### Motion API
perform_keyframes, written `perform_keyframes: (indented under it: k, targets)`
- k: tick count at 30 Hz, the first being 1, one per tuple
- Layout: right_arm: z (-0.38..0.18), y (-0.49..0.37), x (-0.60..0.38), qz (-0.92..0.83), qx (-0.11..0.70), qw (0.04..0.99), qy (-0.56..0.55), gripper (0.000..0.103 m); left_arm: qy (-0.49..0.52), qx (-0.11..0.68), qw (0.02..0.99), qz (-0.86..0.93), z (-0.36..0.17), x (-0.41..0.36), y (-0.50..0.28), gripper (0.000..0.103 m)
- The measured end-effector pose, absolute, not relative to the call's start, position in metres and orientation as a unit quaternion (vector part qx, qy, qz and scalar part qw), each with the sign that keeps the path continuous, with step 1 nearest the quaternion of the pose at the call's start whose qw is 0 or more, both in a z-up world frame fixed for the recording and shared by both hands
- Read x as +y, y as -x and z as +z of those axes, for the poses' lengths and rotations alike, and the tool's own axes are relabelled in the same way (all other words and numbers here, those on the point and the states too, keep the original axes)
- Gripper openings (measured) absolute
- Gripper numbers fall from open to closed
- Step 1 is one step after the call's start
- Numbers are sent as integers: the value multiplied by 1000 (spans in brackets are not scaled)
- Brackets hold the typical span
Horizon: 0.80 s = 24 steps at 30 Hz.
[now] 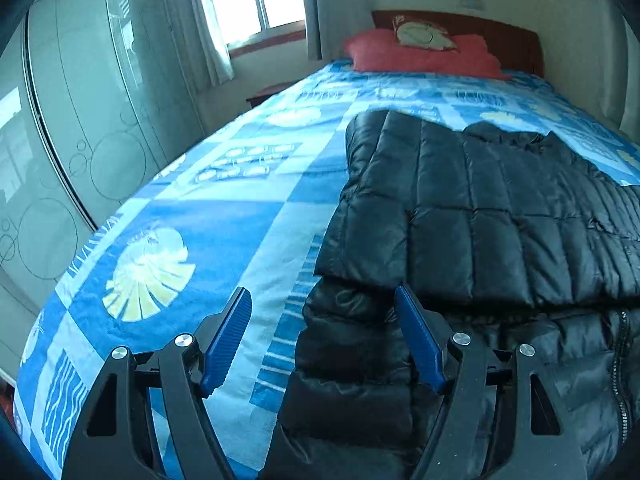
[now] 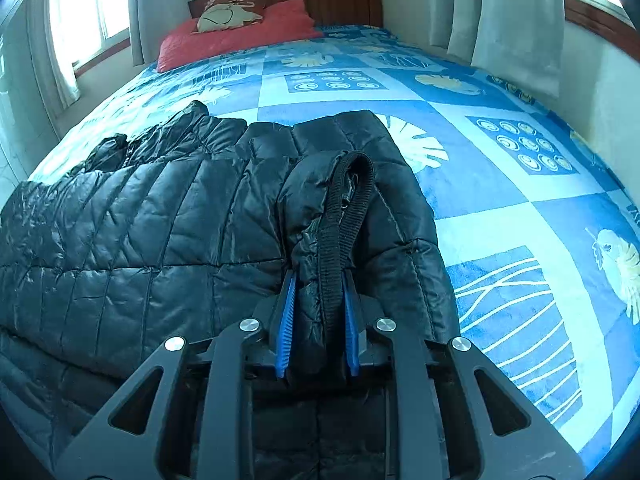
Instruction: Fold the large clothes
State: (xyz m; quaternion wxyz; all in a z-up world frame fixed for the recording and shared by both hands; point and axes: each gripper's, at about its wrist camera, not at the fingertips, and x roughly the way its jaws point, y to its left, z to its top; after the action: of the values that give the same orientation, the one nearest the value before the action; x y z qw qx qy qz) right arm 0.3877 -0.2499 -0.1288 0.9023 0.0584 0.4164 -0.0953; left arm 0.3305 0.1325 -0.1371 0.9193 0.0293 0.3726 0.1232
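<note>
Black puffer jacket (image 1: 480, 216) is lying spread on the blue patterned bedspread (image 1: 208, 216), a red pillow (image 1: 420, 54) sitting at the headboard end. Left gripper (image 1: 322, 304) is hovering with jaws spread wide over the jacket's near edge, apparently not touching it. Right gripper (image 2: 318, 280) is pinching a bunched fold with ribbed black trim (image 2: 340, 232), pads clenched on the fabric.

The jacket (image 1: 480, 216) runs off the right and bottom edges in the left wrist view, so its full shape can't be seen. In the right wrist view the cuff's (image 2: 340, 240) lower end vanishes between the right hand-held gripper (image 2: 319, 312) pads (can't see how deep). The pillow (image 2: 228, 16) print is too blurry to read.
</note>
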Motion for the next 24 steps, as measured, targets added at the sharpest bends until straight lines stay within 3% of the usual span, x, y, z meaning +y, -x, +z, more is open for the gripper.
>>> perform_keyframes:
  k: [8, 10, 12, 17, 24]
  targets:
    - [-119, -388, -258, -85, 424, 899, -62, 23, 38, 339, 934, 109, -105, 169, -312, 73]
    - [-109, -383, -257, -87, 416, 902, -72, 34, 42, 333, 937, 99, -94, 173, -318, 73]
    - [-95, -378, -254, -96, 393, 911, -76, 52, 36, 324, 941, 93, -85, 170, -326, 73]
    - [-79, -385, -236, -67, 378, 919, -88, 52, 18, 326, 943, 63, -80, 150, -357, 73]
    - [-122, -408, -212, -35, 427, 901, -71, 52, -33, 388, 917, 81, -125, 132, -400, 73]
